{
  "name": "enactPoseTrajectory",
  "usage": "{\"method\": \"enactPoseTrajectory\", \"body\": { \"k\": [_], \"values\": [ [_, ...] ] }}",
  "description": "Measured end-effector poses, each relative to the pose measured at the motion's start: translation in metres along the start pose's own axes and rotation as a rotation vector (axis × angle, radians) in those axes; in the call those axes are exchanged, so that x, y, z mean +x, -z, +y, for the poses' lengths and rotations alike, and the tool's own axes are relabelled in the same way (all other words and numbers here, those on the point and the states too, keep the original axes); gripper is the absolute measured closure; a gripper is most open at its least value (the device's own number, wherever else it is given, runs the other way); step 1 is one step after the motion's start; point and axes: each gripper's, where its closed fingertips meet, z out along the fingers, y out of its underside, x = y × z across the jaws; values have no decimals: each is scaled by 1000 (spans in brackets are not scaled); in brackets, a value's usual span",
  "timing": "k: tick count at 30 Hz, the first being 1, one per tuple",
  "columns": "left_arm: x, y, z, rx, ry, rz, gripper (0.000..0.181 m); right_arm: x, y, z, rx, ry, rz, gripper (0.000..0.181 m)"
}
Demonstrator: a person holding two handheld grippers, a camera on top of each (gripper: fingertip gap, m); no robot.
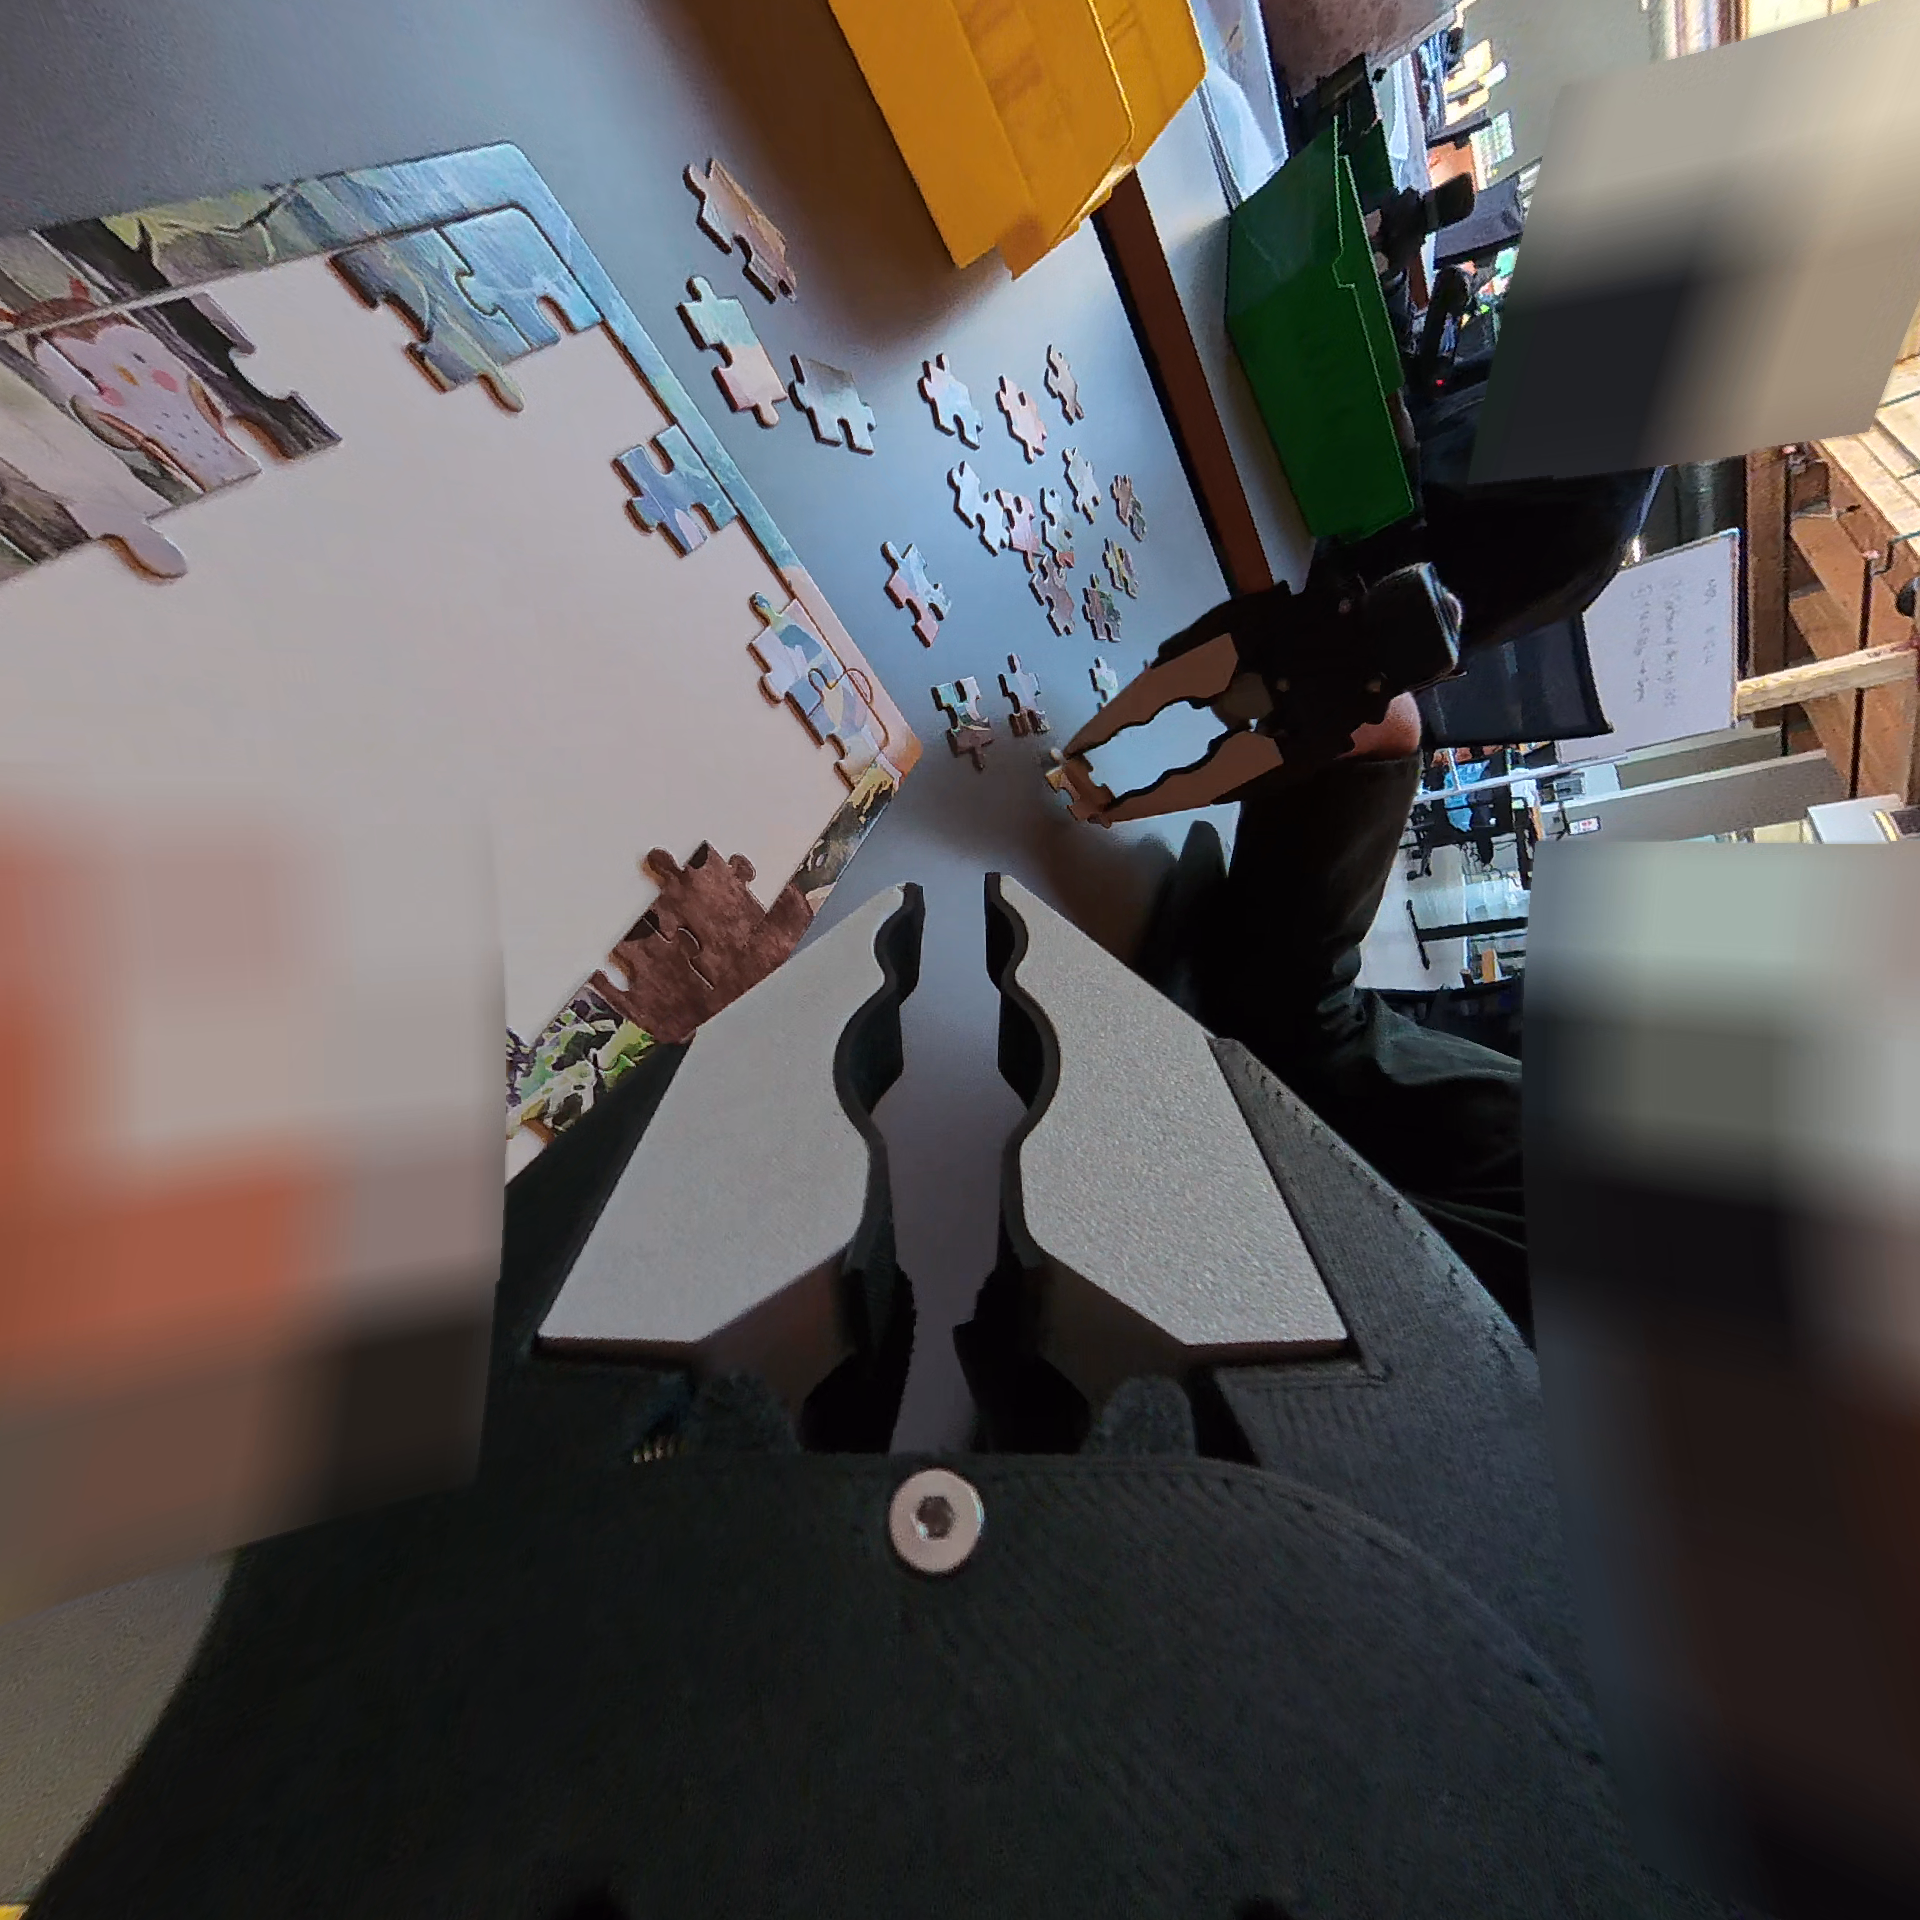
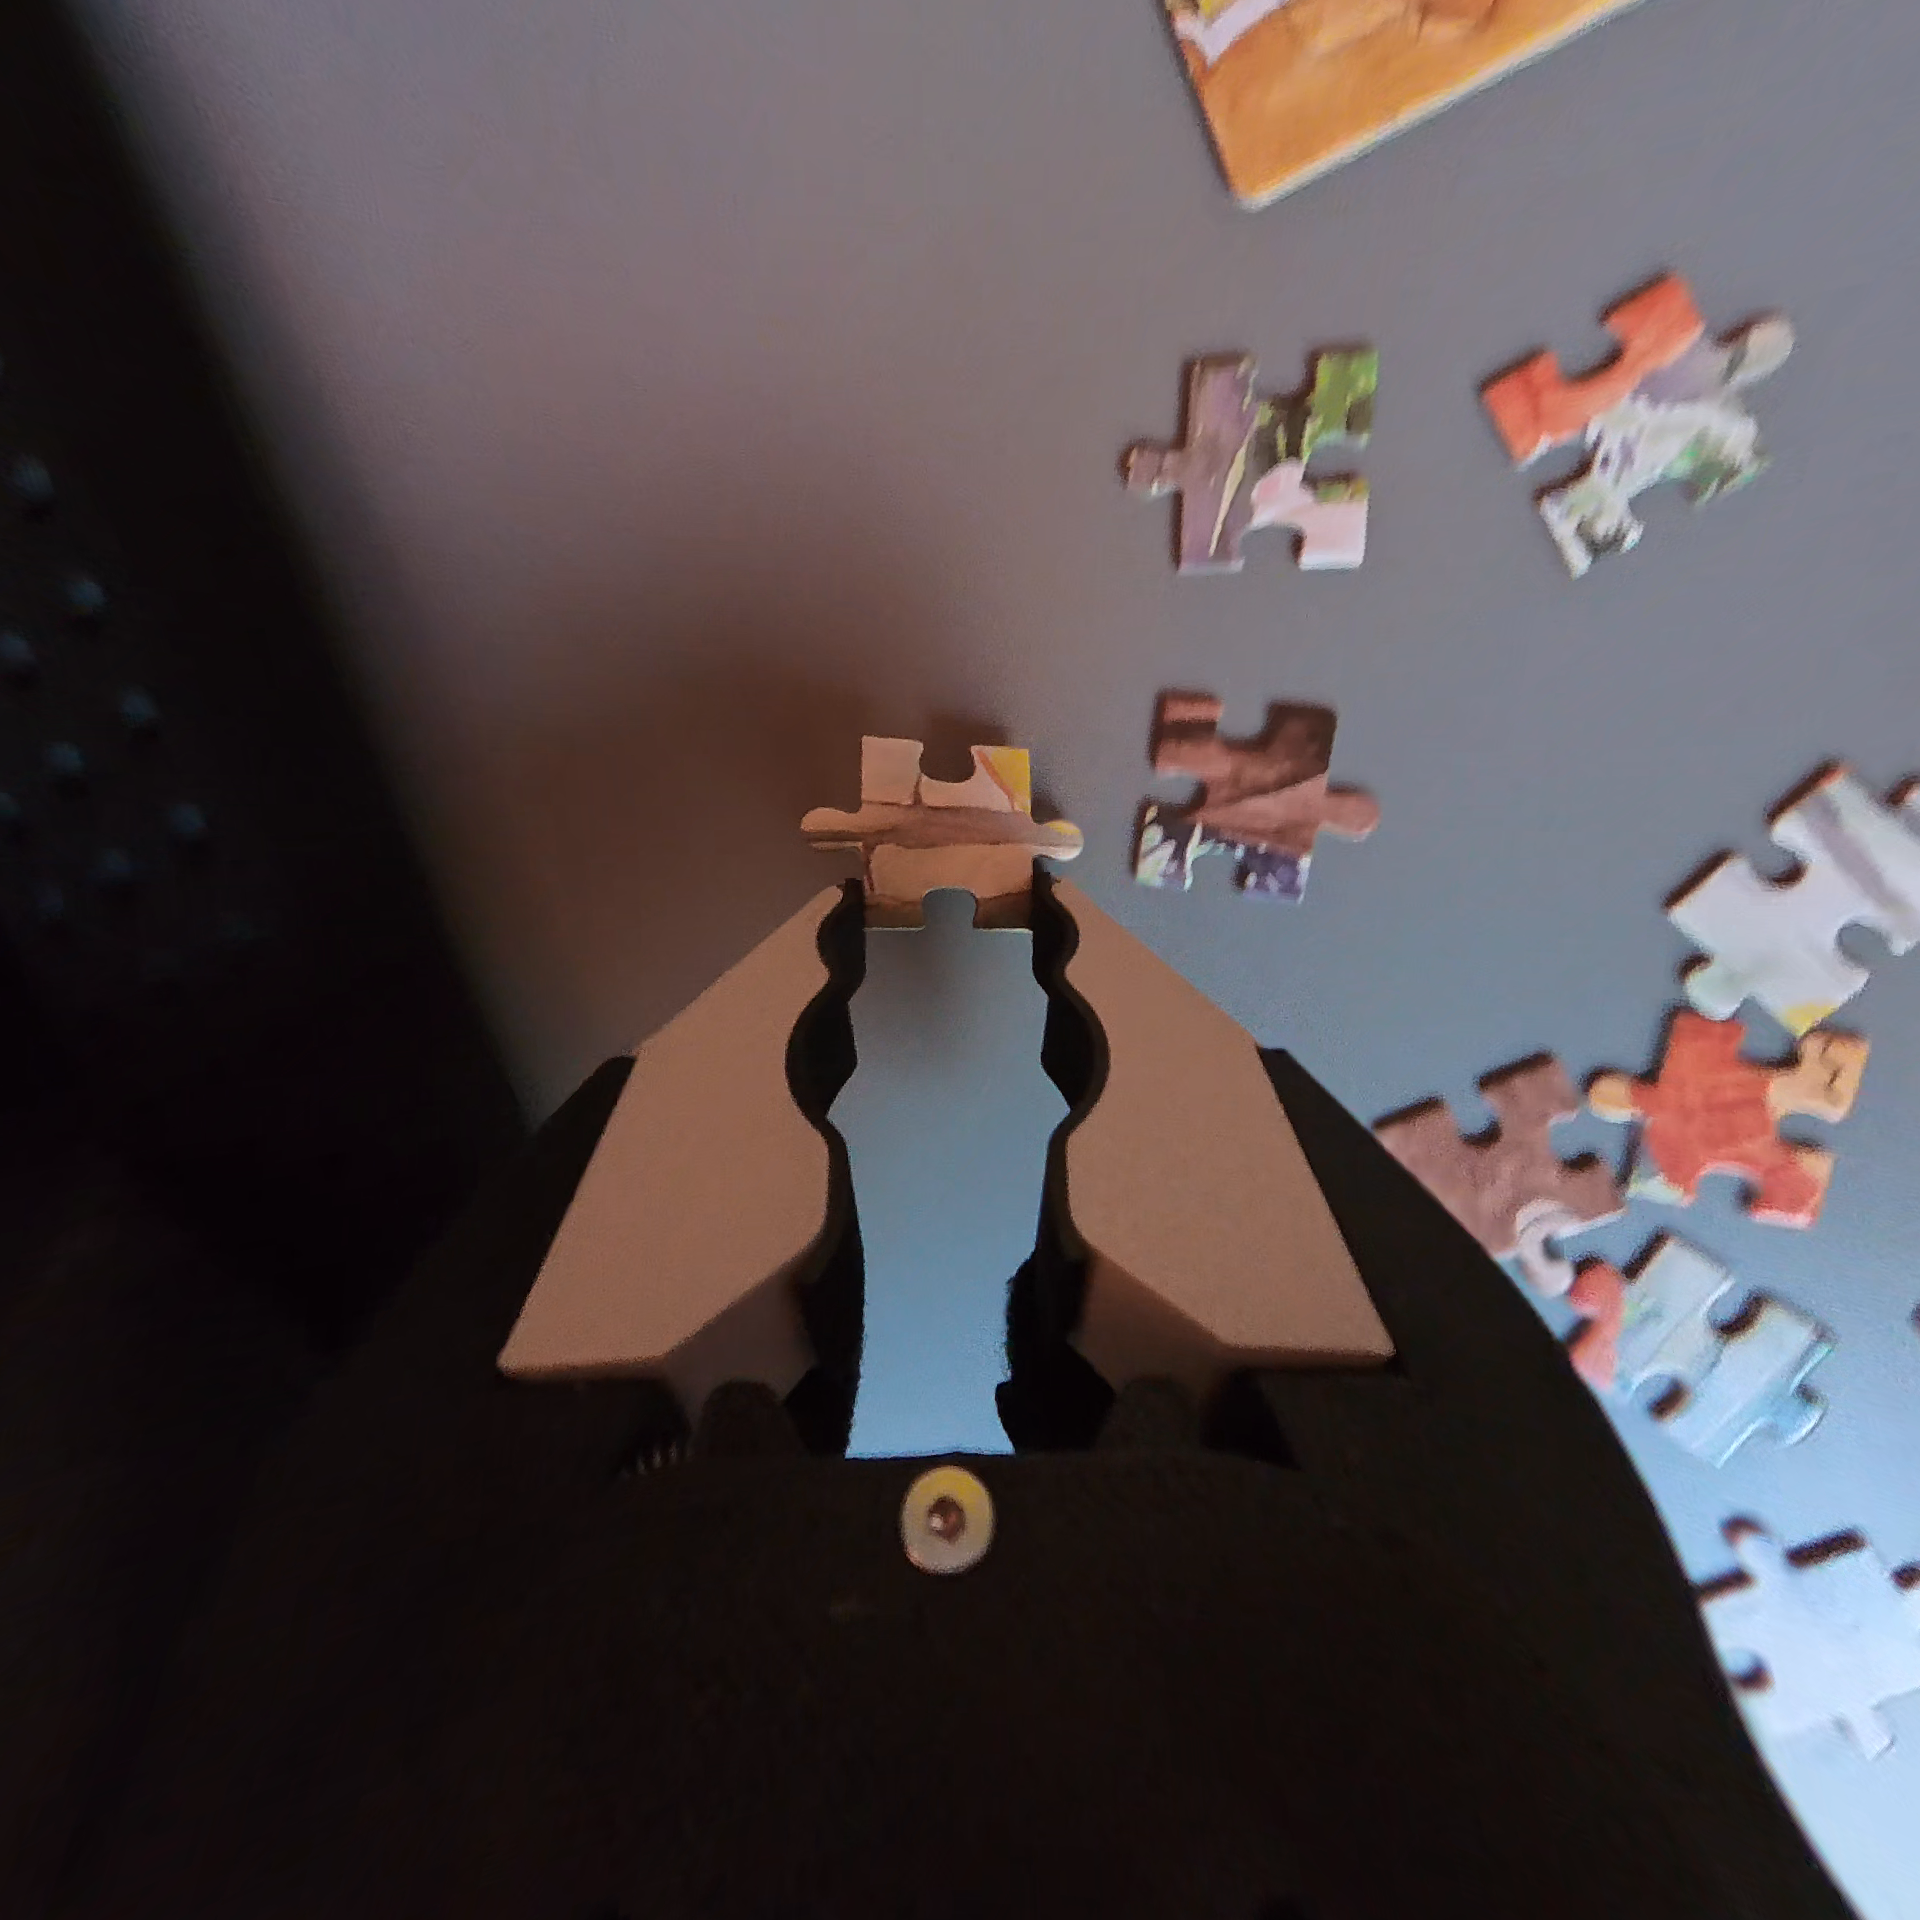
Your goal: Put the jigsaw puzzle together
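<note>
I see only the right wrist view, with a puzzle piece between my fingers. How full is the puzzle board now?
Observer: The puzzle board is mostly bare; fitted pieces sit only along its edges.
Operator: Where is the left gripper?
Observer: The left gripper is beside a corner of the board, fingers slightly apart, holding nothing.
Operator: Is anything beyond the loose pieces?
Observer: Yes, a yellow bin and a green bin stand past them.

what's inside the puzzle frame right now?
Inside the puzzle frame: mostly bare white backing, an owl cluster, blue pieces at the far corner, some edge pieces, and brown pieces. The near part is blurred out or behind the left gripper.
</note>
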Motion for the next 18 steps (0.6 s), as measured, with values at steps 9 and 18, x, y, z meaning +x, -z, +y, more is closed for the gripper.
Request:
{"method": "enactPoseTrajectory", "body": {
  "k": [9,18],
  "values": [
    [2,25,-10,69,4,9,171,-3,4,6,20,-68,2,141],
    [2,109,-25,264,-56,-135,169,35,29,-27,249,43,211,150]
  ]
}}
